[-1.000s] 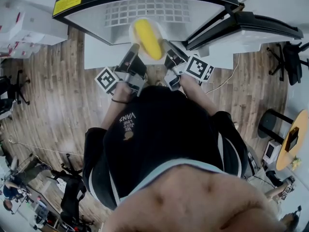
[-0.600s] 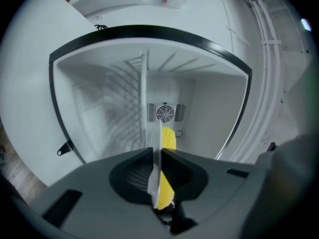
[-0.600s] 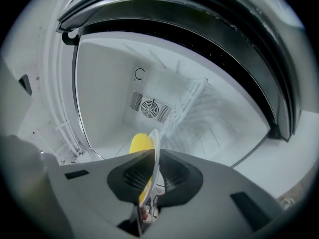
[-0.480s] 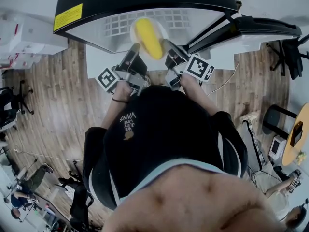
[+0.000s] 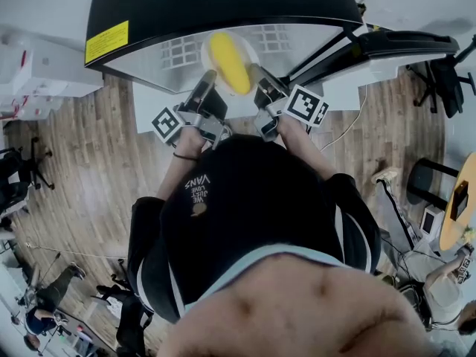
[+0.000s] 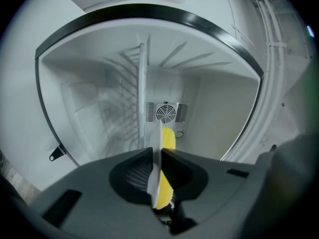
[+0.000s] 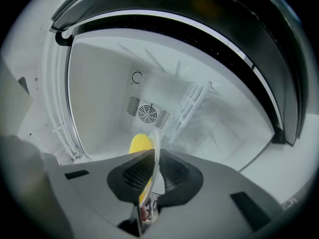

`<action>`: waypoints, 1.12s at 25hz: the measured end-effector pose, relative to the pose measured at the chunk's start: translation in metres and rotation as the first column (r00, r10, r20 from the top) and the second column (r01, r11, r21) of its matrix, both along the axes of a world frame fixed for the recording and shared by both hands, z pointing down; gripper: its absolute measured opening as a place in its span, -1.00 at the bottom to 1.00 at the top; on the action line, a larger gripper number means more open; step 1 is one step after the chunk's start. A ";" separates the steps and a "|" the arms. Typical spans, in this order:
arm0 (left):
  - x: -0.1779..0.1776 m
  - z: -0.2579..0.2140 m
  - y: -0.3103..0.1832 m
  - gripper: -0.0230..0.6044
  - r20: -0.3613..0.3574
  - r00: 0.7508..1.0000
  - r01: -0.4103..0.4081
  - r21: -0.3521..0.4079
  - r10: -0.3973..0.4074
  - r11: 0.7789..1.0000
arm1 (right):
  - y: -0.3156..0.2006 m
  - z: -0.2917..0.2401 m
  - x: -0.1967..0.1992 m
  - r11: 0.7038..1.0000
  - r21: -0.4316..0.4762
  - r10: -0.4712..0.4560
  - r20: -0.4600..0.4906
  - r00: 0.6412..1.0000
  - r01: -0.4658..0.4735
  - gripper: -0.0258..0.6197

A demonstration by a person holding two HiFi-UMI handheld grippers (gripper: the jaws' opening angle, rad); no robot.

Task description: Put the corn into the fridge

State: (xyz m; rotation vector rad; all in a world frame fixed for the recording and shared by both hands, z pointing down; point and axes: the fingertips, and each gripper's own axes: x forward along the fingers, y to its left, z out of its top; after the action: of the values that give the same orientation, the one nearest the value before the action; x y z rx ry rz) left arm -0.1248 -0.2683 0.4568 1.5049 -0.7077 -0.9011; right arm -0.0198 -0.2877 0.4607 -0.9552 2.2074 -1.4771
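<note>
A yellow corn cob [image 5: 229, 62] lies on a small white plate [image 5: 207, 50], carried level at the mouth of the open fridge [image 5: 216, 6]. My left gripper [image 5: 207, 80] is shut on the plate's left rim, and my right gripper [image 5: 255, 73] is shut on its right rim. In the left gripper view the plate [image 6: 155, 168] stands edge-on between the jaws, with the corn [image 6: 168, 139] to its right. The right gripper view has the plate [image 7: 155, 151] pinched edge-on too, and the corn [image 7: 139, 146] shows to its left.
The fridge is white inside, with a fan grille [image 6: 167, 113] on the back wall and a wire shelf [image 6: 130, 108]. Its open door [image 5: 394, 47] swings out at the right. A wooden floor [image 5: 89, 162], office chairs and people surround me.
Both grippers have carried the plate and corn a little further toward the fridge opening. The grip on the plate is the same.
</note>
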 end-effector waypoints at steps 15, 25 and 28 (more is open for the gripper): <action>-0.008 0.006 -0.011 -0.79 -0.031 0.999 0.005 -0.028 -0.006 1.000 | -0.012 0.006 -0.008 1.000 -0.025 -0.002 0.002 1.000 0.002 -0.83; -0.008 0.010 -0.017 -0.79 -0.067 0.998 0.007 -0.049 -0.010 0.999 | -0.019 0.006 -0.007 1.000 -0.026 0.001 -0.005 1.000 -0.001 -0.83; -0.008 0.010 -0.018 -0.79 -0.083 0.996 0.012 -0.059 -0.016 0.998 | -0.021 0.005 -0.008 1.000 -0.026 0.000 -0.006 1.000 0.000 -0.83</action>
State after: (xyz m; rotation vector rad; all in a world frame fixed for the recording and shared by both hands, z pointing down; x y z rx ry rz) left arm -0.1332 -0.2861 0.4666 1.4045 -0.6786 -0.9411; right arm -0.0275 -0.3085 0.4661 -0.9686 2.1975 -1.5080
